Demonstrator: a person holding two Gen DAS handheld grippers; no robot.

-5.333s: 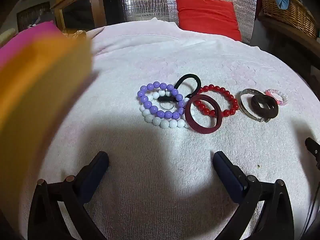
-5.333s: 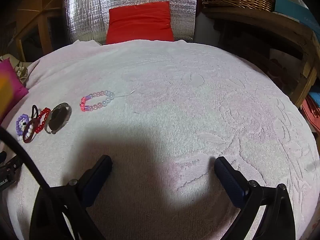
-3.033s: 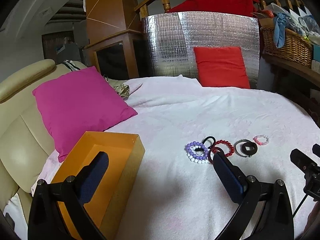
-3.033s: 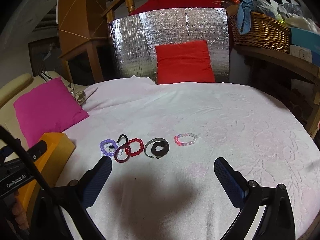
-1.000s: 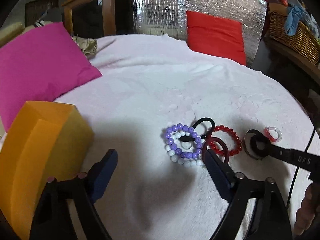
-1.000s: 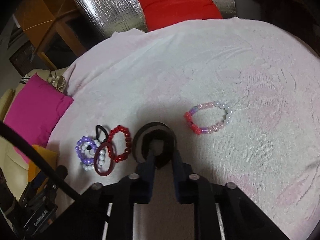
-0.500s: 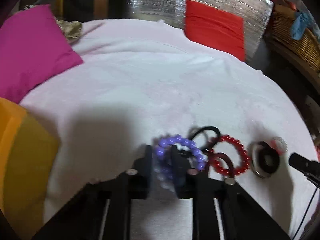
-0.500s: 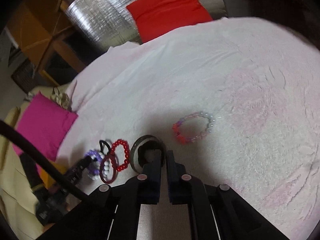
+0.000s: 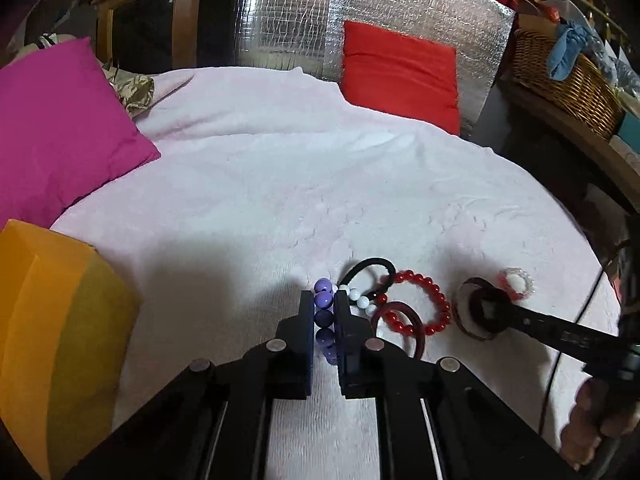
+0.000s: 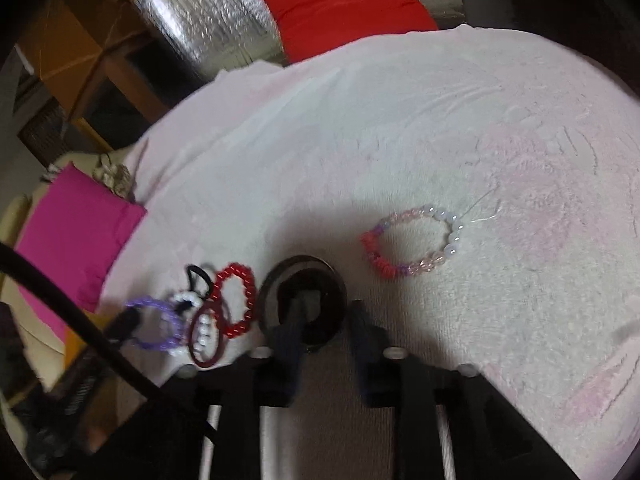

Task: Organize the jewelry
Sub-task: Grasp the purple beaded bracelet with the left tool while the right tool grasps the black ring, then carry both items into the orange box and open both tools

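Observation:
My left gripper (image 9: 323, 300) is shut on the purple bead bracelet (image 9: 323, 318), low over the white towel. Just right of it lie a white bead bracelet (image 9: 359, 298), a black hair tie (image 9: 368, 268), a red bead bracelet (image 9: 424, 300) and a dark red bangle (image 9: 400, 326). My right gripper (image 10: 324, 312) stands part open at the dark bangle pair (image 10: 302, 300), one finger inside the ring and one outside it. A pink-white bead bracelet (image 10: 414, 240) lies to its right. The orange box (image 9: 52, 332) stands at the left.
A magenta pillow (image 9: 60, 128) lies at the left edge of the towel-covered surface (image 9: 320, 184), a red pillow (image 9: 400, 72) at the back against silver foil. A wicker basket (image 9: 568, 76) stands on a shelf at the right.
My left gripper closed on the purple bracelet and lifted it slightly. My right gripper, shut on the dark bangles half a second ago, has opened partway.

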